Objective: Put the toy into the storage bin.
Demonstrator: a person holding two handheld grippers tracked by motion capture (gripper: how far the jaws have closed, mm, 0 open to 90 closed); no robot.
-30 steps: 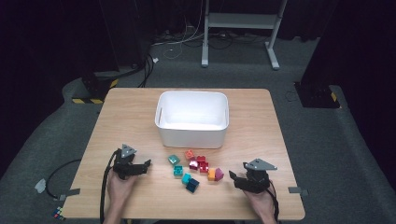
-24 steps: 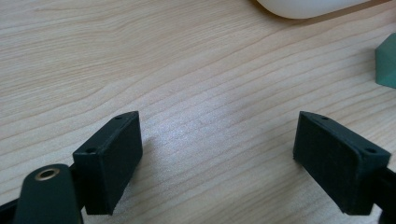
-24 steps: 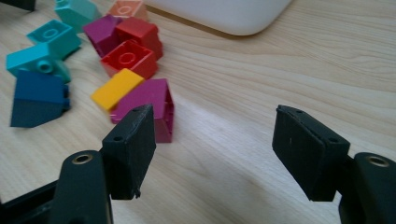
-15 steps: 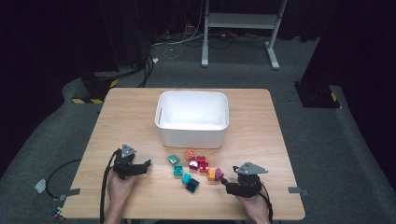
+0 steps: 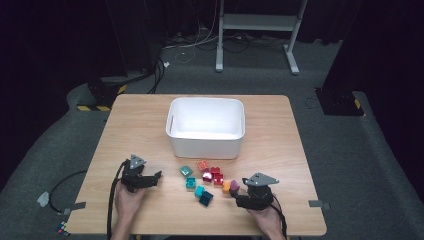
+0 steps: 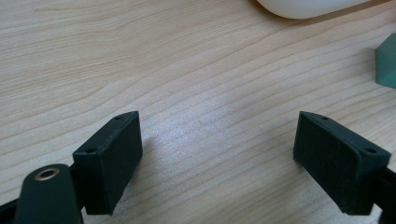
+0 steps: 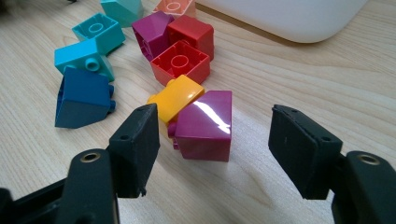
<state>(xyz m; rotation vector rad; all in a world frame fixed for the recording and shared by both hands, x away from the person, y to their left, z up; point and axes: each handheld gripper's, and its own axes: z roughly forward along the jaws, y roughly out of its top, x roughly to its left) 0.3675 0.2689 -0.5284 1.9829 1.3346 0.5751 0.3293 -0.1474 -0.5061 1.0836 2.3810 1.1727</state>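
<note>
Magenta brick (image 7: pixel 204 124) on table (image 7: pixel 303 84), between right claw (image 7: pixel 219 149) jaws, just been closing, pads not yet touching. Hard glossy plastic, light, slippery: pinch flat sides. Left claw (image 6: pixel 219 158) open, empty.

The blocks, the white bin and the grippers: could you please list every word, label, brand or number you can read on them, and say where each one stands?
None can be read.
The purple block, yellow block and red block are plain.
The white bin bears no label.
The right gripper and left gripper carry no marking on their black jaws.
The yellow-and-black striped strip on the floor has no lettering.
</note>
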